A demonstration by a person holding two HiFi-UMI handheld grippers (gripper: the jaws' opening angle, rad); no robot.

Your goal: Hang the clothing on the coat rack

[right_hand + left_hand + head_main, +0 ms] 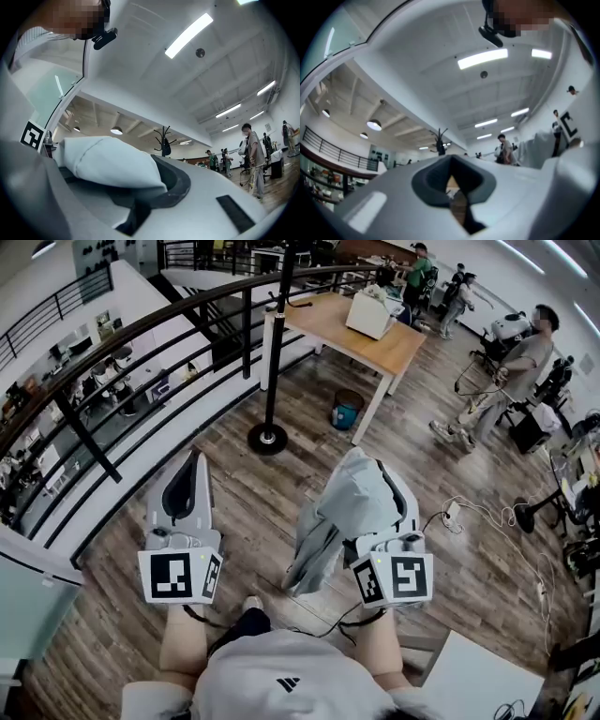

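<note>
Right gripper view's got the right gripper (164, 187) pinching the pale clothing (108, 161), bunched over its fingers; left gripper (451, 161) fingers pressed together.

Light was bright, even, overhead; shadows soft. Ceiling strip light (483, 58) glared at 12 o'clock in left gripper view, another tube (189, 35) at 1 o'clock in right. Fisheye bending, black corners throughout. Clothing (108, 161) at 8 o'clock looked soft, probably too near for focus.
</note>
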